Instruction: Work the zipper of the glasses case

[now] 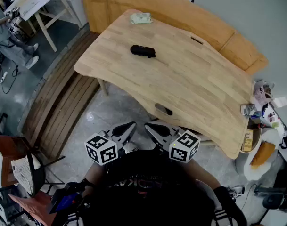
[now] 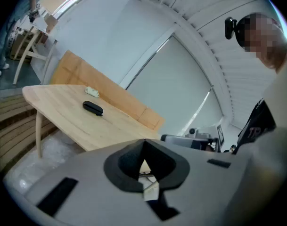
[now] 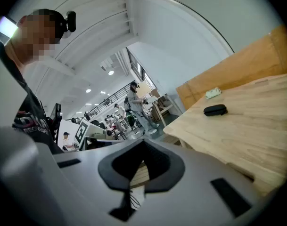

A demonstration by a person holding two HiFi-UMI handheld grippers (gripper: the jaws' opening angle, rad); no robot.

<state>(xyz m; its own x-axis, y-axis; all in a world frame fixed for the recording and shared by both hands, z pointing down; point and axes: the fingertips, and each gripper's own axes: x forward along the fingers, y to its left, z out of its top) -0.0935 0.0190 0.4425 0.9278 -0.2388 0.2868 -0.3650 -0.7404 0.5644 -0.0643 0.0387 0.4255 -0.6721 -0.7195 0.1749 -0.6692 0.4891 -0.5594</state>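
The person is standing back from the wooden table (image 1: pixel 195 84), holding both grippers low against the body, short of its near edge. The left gripper (image 1: pixel 128 127) is sitting with its jaws pressed together on nothing, and the right gripper (image 1: pixel 151 128) is doing likewise, closed and empty, just beside it. The black glasses case (image 1: pixel 143 51) is lying flat toward the table's far side, well apart from both grippers, with a pale packet (image 1: pixel 141 18) resting beyond it near the far edge
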